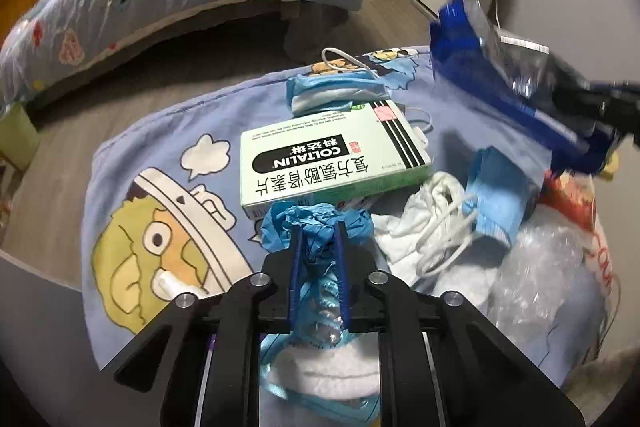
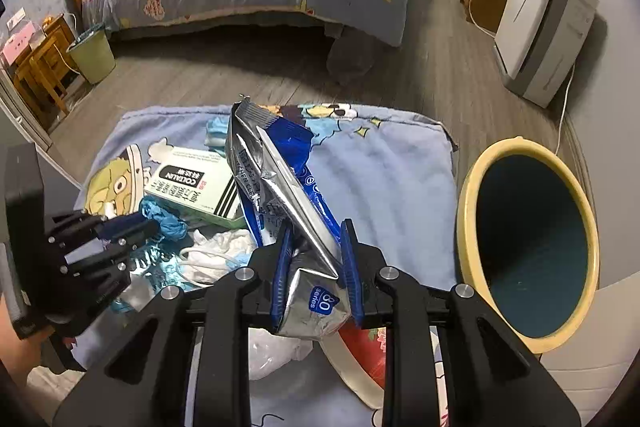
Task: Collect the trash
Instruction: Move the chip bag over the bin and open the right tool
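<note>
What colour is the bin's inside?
Dark teal, with a pale yellow rim; the bin shows best in the right wrist view.

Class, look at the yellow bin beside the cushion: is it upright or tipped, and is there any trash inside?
Tipped: the bin shows its mouth sideways toward the right wrist camera. Its dark blue inside that shows holds nothing.

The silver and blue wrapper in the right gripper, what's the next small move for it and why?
Probably swing the right gripper rightward over the yellow-rimmed bin, then release. Its fingers are shut on the foil wrapper, already lifted off the blanket, and the bin's open mouth stands just right of it.
</note>
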`<action>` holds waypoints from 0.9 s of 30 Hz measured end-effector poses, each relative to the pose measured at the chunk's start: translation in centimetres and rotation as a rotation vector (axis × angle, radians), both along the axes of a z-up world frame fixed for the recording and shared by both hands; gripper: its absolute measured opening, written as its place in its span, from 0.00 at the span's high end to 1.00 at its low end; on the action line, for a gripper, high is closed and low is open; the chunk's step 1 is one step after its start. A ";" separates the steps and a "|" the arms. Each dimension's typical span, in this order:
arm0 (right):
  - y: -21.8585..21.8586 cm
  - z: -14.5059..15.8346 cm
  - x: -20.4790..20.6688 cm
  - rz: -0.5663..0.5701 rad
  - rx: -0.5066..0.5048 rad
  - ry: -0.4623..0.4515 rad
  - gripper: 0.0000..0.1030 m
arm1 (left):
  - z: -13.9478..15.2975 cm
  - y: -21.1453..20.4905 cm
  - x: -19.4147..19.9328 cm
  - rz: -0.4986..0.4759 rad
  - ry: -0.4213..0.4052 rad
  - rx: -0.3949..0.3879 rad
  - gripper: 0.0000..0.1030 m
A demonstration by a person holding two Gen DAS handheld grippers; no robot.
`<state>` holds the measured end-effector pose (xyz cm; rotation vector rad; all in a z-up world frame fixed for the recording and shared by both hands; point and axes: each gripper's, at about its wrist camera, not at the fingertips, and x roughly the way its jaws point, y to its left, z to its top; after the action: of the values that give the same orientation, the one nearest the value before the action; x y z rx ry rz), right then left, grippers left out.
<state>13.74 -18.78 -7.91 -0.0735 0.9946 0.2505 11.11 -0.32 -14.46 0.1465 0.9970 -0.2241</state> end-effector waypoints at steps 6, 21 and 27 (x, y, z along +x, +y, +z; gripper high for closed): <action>-0.7 1.7 -0.5 -0.012 0.012 -0.032 0.77 | 3.4 -0.3 -0.9 -0.014 -0.078 0.007 0.89; -6.9 6.9 -2.1 -0.112 0.059 -0.129 0.77 | 11.4 -5.1 -1.5 -0.043 -0.254 -0.034 0.89; -13.2 7.1 -2.0 -0.219 0.063 -0.140 0.77 | 12.2 -10.2 -0.8 -0.117 -0.277 -0.047 0.89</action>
<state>11.76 -31.94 -0.79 0.0741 0.8475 0.0743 10.26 -10.57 -2.30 0.1882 0.7077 -0.3245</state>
